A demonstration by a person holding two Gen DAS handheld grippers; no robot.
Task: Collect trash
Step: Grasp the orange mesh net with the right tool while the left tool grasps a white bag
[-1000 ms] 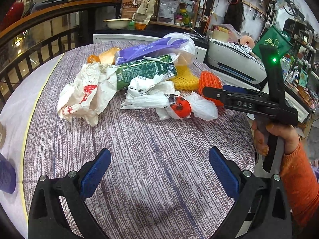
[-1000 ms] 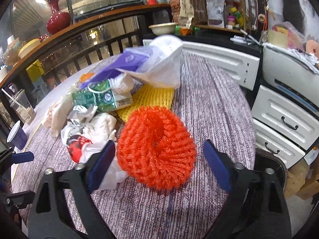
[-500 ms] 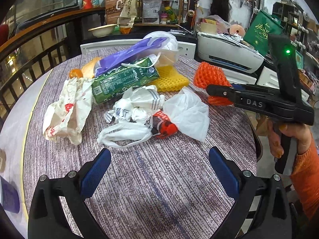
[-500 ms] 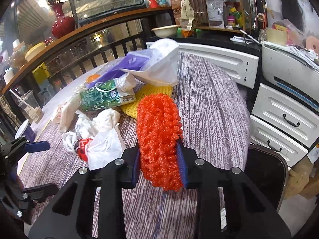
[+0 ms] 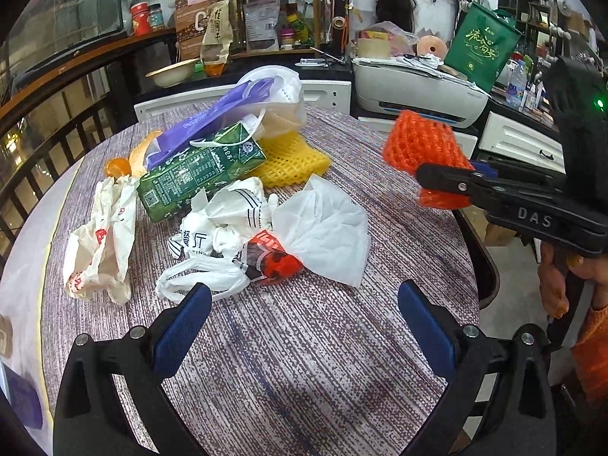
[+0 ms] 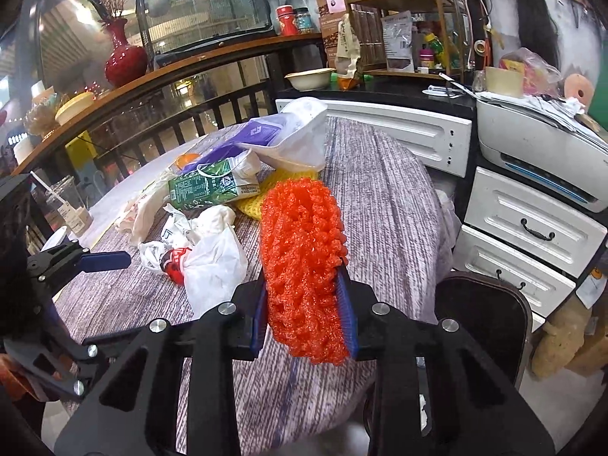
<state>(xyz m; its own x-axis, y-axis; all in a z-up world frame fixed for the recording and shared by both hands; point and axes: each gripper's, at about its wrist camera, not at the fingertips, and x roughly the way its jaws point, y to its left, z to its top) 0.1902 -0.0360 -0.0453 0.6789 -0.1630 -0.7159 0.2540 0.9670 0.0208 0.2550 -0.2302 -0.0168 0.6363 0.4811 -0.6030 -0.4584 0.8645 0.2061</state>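
Trash-wise, orange foam net (image 6: 304, 266) is squeezed flat in right gripper (image 6: 304, 304), left gripper (image 5: 304, 326) held wide and empty; springy net could be slipped out mid-carry.

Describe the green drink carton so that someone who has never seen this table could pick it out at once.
Start at the round table with the purple-grey woven cloth and find the trash heap at its far side. The green drink carton lies on its side there, under a purple bag and beside yellow foam netting. It alone is a dark green box with white print.
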